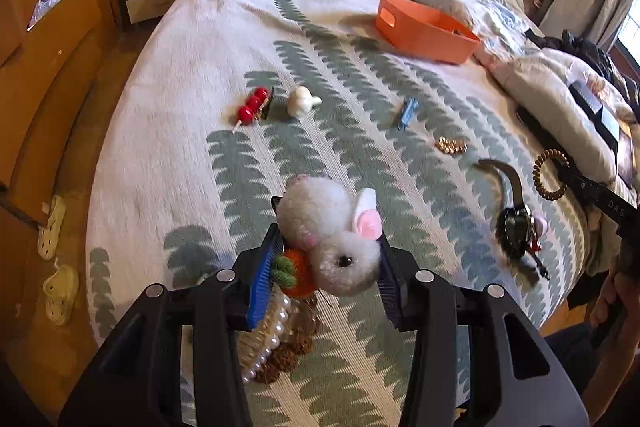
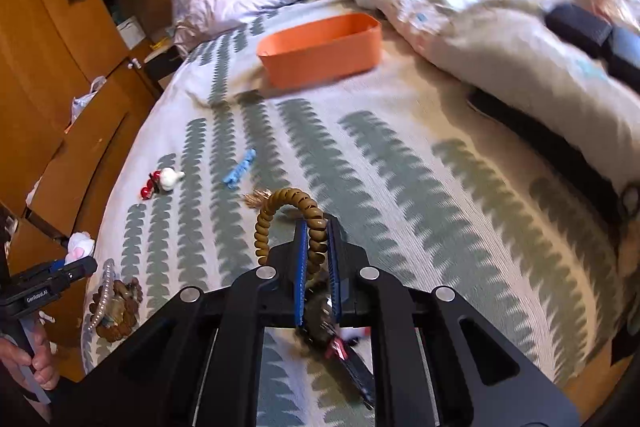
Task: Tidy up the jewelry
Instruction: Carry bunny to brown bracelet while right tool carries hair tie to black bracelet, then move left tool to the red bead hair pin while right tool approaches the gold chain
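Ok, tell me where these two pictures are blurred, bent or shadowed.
Left wrist view: sharp on the bunny held by the left gripper; fisheye bends the bed edge; black corners. Right wrist view: motion blur smears the quilt and orange box; the coil tie in the right gripper stays crisp; soft daylight, faint shadows.

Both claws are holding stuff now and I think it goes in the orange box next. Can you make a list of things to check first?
1. Left claw grips the bunny: ok.
2. Right claw is shut on the coil tie: ok.
3. Orange box is upright with its top open: ok.
4. Bed between claws and box has nothing tall in the way: ok.
5. Room left inside the box: cannot tell.
6. Watch and pearl clip are not yet collected: not ok.
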The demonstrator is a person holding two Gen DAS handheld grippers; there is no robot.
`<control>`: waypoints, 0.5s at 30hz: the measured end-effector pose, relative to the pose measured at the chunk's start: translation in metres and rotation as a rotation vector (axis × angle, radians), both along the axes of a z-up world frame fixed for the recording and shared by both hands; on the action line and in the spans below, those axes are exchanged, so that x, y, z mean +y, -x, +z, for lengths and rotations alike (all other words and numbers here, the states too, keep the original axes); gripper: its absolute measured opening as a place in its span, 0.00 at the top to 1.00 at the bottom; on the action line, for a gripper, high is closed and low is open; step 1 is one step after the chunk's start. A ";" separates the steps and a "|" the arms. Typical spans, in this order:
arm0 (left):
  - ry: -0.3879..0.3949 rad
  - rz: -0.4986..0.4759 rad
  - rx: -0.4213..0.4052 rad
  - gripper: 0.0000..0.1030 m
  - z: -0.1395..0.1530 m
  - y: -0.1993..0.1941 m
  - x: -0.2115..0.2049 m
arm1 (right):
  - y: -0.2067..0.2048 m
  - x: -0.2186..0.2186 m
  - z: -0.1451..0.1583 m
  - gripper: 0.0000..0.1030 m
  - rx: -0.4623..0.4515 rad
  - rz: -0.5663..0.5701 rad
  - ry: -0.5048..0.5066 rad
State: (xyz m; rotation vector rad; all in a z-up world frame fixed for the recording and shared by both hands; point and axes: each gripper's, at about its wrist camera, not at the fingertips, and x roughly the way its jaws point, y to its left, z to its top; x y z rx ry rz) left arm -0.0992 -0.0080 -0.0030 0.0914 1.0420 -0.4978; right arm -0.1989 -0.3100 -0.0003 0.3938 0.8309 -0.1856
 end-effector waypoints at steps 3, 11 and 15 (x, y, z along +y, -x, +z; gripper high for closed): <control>-0.017 -0.026 0.005 0.56 -0.006 0.009 -0.005 | 0.002 -0.002 -0.005 0.89 0.017 -0.010 -0.002; -0.032 -0.026 0.020 0.44 -0.015 0.011 -0.008 | 0.001 -0.002 -0.014 0.82 0.041 -0.025 0.055; -0.007 -0.008 0.020 0.43 -0.009 0.004 -0.001 | 0.001 -0.003 -0.011 0.80 0.008 -0.031 0.059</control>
